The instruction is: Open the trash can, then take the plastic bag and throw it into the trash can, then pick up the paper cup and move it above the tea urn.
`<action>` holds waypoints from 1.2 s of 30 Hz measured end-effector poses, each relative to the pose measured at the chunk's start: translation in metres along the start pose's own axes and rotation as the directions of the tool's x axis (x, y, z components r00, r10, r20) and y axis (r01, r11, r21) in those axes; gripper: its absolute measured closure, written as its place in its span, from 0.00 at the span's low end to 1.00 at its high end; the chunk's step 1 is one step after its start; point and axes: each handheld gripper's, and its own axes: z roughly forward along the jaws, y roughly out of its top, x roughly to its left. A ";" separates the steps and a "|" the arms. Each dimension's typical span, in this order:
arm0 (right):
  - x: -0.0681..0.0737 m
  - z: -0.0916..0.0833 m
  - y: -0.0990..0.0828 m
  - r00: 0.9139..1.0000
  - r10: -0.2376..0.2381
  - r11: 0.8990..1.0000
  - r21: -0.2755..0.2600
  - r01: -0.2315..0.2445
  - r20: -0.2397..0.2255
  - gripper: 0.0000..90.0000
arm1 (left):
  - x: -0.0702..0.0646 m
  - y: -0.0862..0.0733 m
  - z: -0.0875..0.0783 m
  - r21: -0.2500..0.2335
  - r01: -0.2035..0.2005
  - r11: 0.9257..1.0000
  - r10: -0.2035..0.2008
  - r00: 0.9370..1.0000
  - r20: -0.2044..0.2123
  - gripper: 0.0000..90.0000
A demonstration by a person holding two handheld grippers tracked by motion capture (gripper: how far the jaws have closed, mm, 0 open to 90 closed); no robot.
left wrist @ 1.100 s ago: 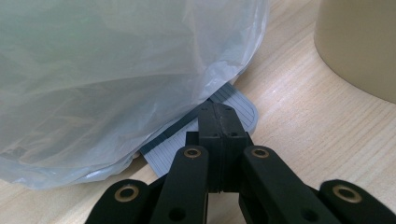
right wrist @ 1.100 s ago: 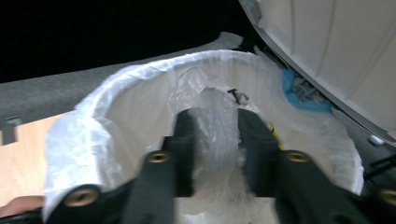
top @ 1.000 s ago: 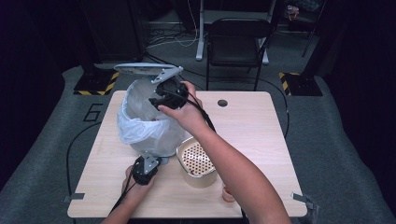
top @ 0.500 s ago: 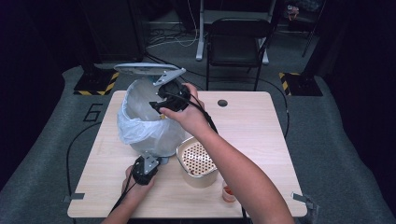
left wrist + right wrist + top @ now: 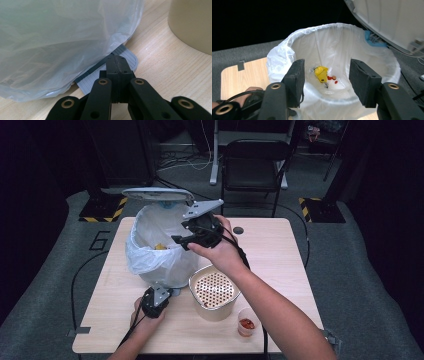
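Yellow scrap (image 5: 321, 73) lies in the bin (image 5: 332, 50) under half-open, empty right tongs (image 5: 325, 81); left tongs (image 5: 117, 67) shut.

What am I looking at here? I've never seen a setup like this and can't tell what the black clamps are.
A person sits at a wooden table holding a two-jaw gripper in each hand. One picture is taken from above; the other two come from cameras riding on the grippers.

The left gripper, jaws shut, presses down the grey pedal of a bin lined with a plastic bag, and its lid stands open.

The right gripper hangs over the bin; its jaws have just been opening, with nothing between them. Yellow and red scraps lie inside.

Also on the table: a beige tub with a perforated insert and a small cup of something red.
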 end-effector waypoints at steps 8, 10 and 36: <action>-0.009 -0.019 -0.019 0.999 0.017 1.000 0.018 -0.018 0.042 0.49 | -0.001 0.000 0.000 0.001 -0.009 1.000 0.009 1.000 -0.007 1.00; -0.010 -0.023 -0.026 0.998 0.025 0.999 0.023 -0.027 0.058 0.48 | -0.001 0.000 0.000 0.001 -0.010 1.000 0.010 1.000 -0.009 1.00; -0.003 -0.080 -0.154 0.979 0.139 0.989 0.029 -0.145 0.150 0.38 | -0.003 0.000 0.000 0.005 0.011 1.000 -0.011 1.000 0.010 1.00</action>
